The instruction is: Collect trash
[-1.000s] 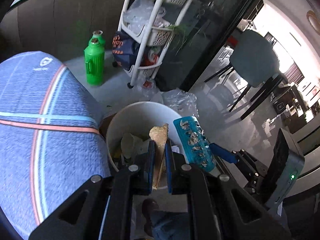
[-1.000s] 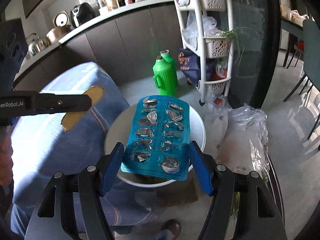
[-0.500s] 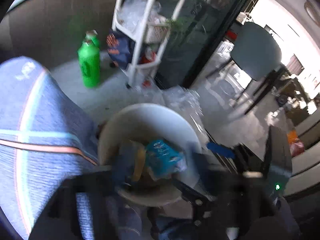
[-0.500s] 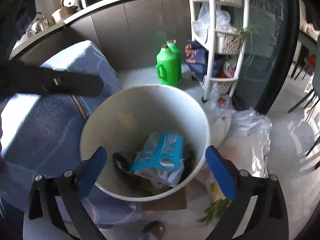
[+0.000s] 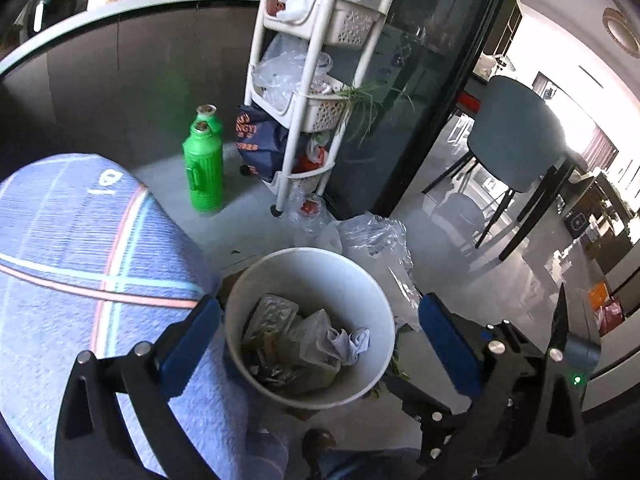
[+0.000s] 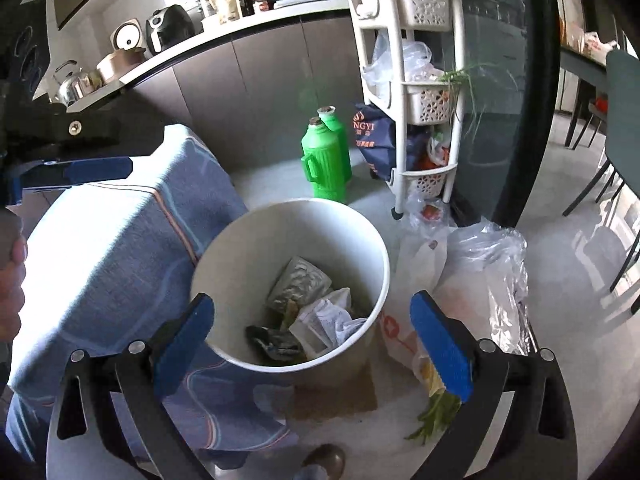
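Note:
A white round trash bin stands on the floor beside a table with a blue cloth. It holds trash: a silvery blister pack, crumpled white paper and dark scraps. My left gripper is open and empty above the bin, jaws wide apart. My right gripper is open and empty above the bin too. The left gripper's blue finger shows at the left of the right wrist view.
The blue cloth-covered table is left of the bin. Two green bottles, a white basket rack, plastic bags and a grey chair stand around.
Both grippers opened. The blue blister pack dropped from the right gripper and the brown scrap from the left, both into the bin.

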